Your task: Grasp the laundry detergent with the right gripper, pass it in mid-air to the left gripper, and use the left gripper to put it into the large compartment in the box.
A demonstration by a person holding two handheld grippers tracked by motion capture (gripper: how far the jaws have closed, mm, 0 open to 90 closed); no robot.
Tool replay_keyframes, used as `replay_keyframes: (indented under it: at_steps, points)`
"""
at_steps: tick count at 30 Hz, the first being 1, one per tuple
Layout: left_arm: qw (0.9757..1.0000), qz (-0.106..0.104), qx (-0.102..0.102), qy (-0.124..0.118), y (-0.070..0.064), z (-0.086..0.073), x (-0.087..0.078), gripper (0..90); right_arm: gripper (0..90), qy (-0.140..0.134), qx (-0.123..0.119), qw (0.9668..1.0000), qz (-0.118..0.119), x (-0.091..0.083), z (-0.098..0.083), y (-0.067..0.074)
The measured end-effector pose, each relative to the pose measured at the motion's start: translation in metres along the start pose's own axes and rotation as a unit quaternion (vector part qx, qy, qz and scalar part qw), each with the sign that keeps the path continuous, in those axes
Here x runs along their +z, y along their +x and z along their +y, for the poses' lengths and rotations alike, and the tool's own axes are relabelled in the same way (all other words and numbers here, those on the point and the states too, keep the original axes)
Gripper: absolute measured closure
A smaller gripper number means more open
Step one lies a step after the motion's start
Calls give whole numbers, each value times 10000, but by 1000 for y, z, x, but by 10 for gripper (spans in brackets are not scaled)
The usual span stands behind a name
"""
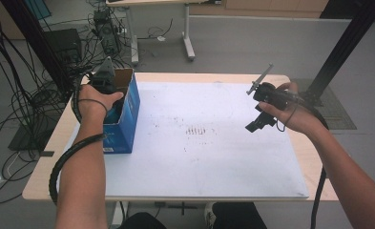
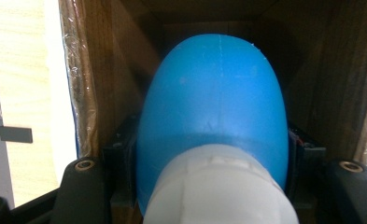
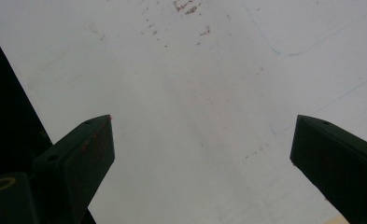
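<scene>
One blue bottle point(image 2: 214, 107) between left gripper point(image 2: 214, 186) pads.

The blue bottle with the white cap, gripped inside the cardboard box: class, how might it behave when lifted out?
The blue bottle looks smooth and rounded, so it may slip or roll. It looks like plastic, probably light. The box walls sit close, so it might snag.
</scene>
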State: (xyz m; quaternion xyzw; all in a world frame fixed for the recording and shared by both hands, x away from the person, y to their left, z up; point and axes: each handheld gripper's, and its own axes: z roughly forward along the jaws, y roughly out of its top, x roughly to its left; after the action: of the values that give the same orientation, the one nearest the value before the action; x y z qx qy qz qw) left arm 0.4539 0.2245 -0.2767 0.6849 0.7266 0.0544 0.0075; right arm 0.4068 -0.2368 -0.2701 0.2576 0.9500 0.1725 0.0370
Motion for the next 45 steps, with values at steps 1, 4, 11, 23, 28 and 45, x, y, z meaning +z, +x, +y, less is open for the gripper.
replay_keyframes:
  at_steps: [1, 4, 11, 23, 28, 45]
  points:
    - [10000, 3, -3, -4, 0, 0, 0, 367, 62, -2, -4, 10000, -5, 0, 0, 0]
    - [10000, 6, -6, -3, 0, 0, 0, 367, 62, -19, -18, 10000, -32, -1, 0, 0]
    - [10000, 5, -10, -6, 0, 0, 0, 366, 62, -16, -36, 10000, -51, -1, 1, -1]
    - [10000, 16, -6, 29, -1, 1, 0, 366, 62, 3, -28, 10000, -71, -2, 1, -2]
    - [10000, 18, -5, 31, -1, 1, 0, 366, 62, -9, -44, 10000, -75, -3, 1, -2]
    - [10000, 15, 5, 22, -2, 0, 0, 366, 62, 7, -39, 10000, -81, -3, 1, -1]
